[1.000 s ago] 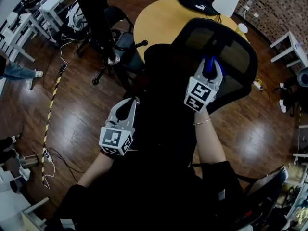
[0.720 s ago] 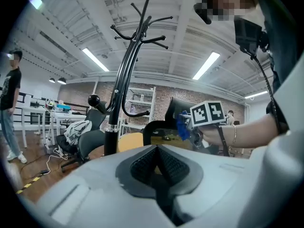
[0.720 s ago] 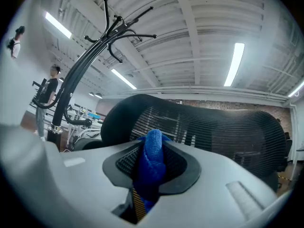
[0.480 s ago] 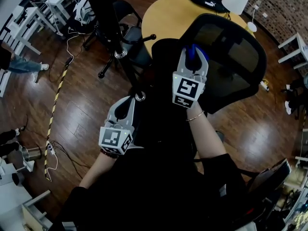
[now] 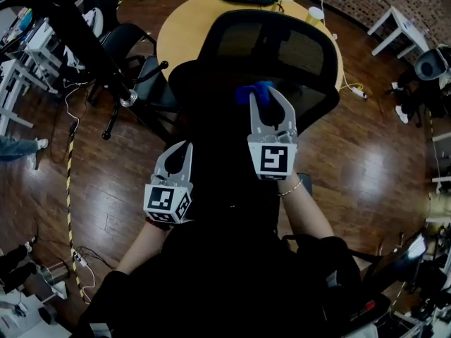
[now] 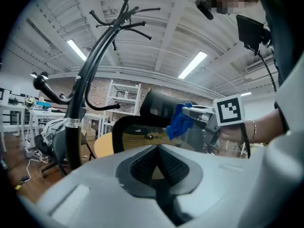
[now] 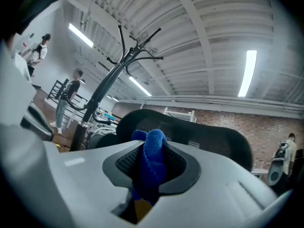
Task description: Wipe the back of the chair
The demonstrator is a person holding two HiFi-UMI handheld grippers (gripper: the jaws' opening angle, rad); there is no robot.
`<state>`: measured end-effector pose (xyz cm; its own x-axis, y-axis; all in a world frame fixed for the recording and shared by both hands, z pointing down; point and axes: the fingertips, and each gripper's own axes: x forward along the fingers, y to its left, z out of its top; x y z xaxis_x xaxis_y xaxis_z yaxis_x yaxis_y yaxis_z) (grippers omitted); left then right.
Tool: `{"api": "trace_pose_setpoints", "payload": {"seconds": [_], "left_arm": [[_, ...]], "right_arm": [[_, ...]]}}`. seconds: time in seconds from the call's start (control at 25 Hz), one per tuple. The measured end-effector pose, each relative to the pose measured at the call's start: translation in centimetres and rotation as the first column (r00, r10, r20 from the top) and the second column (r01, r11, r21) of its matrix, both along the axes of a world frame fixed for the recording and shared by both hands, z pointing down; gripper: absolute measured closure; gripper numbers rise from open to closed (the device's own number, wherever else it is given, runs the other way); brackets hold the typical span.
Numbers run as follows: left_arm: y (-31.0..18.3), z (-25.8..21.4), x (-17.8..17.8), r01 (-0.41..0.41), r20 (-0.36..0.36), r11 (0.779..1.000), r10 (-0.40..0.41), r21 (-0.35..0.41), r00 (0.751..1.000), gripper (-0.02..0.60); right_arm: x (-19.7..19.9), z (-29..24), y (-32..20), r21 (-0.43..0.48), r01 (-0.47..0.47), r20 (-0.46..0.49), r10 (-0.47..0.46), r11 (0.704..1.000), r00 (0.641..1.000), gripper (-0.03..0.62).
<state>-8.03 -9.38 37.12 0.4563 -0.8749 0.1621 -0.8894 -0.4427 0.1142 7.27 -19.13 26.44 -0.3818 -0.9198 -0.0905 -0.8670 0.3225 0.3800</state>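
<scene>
Both claws are pale grey plastic, with broad bodies that taper to two curved fingers lined with dark ribbed pads [image 6: 145, 167]. The left claw [image 5: 179, 150] carries a white cube [image 5: 168, 203] printed with black square markers, and so does the right claw [image 5: 269, 98], on its own cube [image 5: 272, 159]. The person wears a black top [image 5: 211, 280] whose sleeves seem to end near the elbow, and a thin bracelet [image 5: 290, 187] on the right wrist.

Table [image 5: 187, 30] behind the chair back [image 5: 271, 44]
</scene>
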Motion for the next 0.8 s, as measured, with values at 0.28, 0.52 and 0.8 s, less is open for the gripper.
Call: {"api": "trace_pose_setpoints", "payload": {"seconds": [0.28,0.52,0.8], "left_arm": [[-1.9,2.1,8.0,-0.173,0.040,0.985,0.172,0.020,0.984,0.574],[0.5,0.8,12.2,-0.281,0.057,0.959,0.279,0.030,0.958,0.574],[0.2,-0.1,5.8,-0.129,0.054,0.991,0.128,0.028,0.990,0.574]], "right_arm": [[16.9,2.0,2.2,-0.109,-0.335,0.025,0.339,0.936,0.940,0.508],[22.8,4.1,-0.4,-0.193,-0.451,-0.001,0.460,0.871,0.888,0.508],[21.9,4.1,-3.4,-0.193,-0.562,0.126,0.588,0.805,0.799,0.505]]}}
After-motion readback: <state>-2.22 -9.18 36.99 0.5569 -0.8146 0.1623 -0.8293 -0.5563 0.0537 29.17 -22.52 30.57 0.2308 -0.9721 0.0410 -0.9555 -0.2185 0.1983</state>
